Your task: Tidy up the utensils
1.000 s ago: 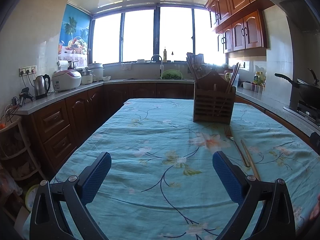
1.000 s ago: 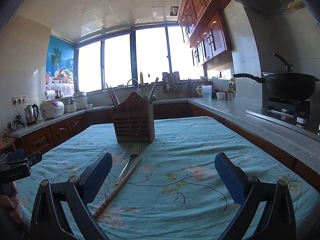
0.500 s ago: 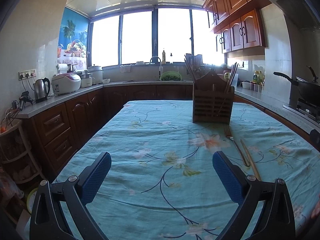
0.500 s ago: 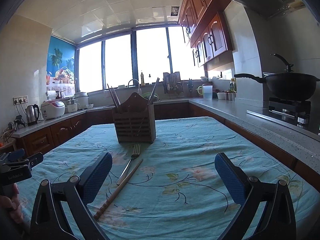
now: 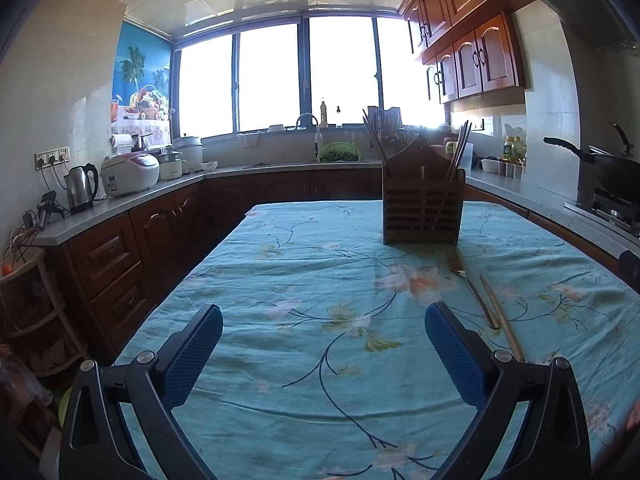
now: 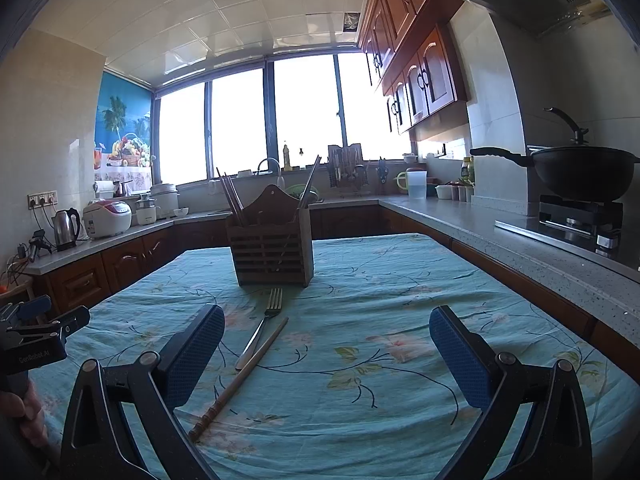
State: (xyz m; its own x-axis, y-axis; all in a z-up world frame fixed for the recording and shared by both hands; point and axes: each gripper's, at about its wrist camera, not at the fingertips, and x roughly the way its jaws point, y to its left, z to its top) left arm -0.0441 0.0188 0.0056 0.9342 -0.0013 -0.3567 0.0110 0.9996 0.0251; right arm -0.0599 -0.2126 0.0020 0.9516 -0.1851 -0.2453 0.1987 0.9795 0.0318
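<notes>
My left gripper hangs over the teal flowered tablecloth with its blue pads spread wide, grasping nothing. My right gripper is likewise released and empty. The dark slatted wooden utensil holder stands upright on the cloth, chopsticks in it. Just in front of the holder lie a silver metal fork and a brown wooden chopstick, side by side and touching.

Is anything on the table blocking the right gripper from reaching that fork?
Nothing visible. The right gripper, jaws open, faces bare tablecloth up to the fork; a wooden chopstick lies right beside it.
</notes>
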